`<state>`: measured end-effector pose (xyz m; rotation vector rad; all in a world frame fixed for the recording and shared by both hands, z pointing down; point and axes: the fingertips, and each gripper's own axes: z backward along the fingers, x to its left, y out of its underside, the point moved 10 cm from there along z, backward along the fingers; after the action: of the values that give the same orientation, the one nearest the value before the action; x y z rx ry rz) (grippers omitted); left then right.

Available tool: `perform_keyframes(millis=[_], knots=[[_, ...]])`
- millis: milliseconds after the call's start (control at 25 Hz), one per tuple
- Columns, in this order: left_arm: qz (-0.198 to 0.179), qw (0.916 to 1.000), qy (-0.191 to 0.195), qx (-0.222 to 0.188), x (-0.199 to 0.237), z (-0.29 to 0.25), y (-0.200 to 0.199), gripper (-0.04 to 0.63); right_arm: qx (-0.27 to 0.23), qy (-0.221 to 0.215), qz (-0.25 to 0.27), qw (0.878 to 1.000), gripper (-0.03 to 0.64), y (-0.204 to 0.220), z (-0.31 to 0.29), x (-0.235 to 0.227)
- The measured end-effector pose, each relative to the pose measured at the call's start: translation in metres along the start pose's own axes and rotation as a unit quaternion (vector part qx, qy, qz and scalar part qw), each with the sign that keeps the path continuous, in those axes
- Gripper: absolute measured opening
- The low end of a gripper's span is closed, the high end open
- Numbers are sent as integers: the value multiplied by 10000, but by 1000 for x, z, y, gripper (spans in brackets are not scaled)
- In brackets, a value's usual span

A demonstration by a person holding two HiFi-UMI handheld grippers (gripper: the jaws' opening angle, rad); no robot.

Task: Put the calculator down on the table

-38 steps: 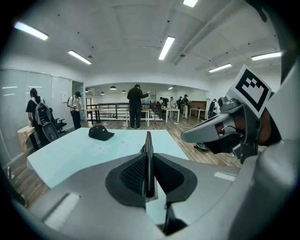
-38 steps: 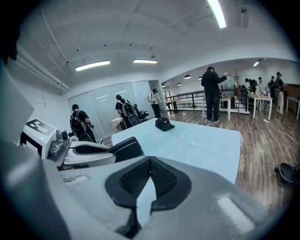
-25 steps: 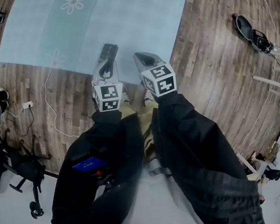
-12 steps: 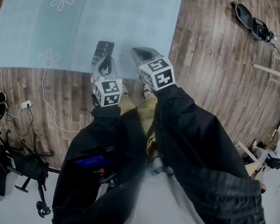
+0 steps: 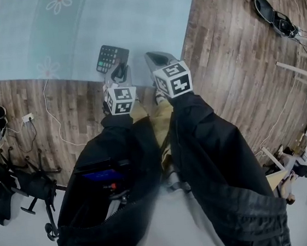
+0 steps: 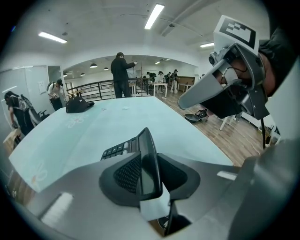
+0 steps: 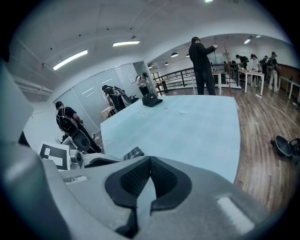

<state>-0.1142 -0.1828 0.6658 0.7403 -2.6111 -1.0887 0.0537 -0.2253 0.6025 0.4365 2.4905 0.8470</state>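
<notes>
A black calculator (image 5: 112, 58) lies keys-up on the light blue table (image 5: 141, 16), close to its near edge. My left gripper (image 5: 119, 73) is right at the calculator's near end. In the left gripper view that end (image 6: 146, 161) still stands between the pads, leaning left with a gap on the right side. The jaws have just been opening and no longer press on it. My right gripper (image 5: 156, 60) hovers beside it at the table's edge. Its pads meet at the tips (image 7: 150, 163) with nothing between them.
A black cap (image 6: 77, 104) rests at the table's far end, and people stand beyond it. A wooden floor surrounds the table, with a white cable (image 5: 53, 114), office chairs (image 5: 17, 185) at the left and dark shoes (image 5: 274, 17) at the right.
Both grippers have sunk toward the table's near edge. The calculator, held edge-up by the left gripper before, now lies tipped keys-up on the table. The left jaws stand wider.
</notes>
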Motion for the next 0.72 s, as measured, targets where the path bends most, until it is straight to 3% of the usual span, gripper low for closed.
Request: perform_keyframes(millis=[720], knots=[[486, 9979, 280, 310, -4, -21, 15, 132, -50, 206, -168, 9996, 0, 12, 17, -14]])
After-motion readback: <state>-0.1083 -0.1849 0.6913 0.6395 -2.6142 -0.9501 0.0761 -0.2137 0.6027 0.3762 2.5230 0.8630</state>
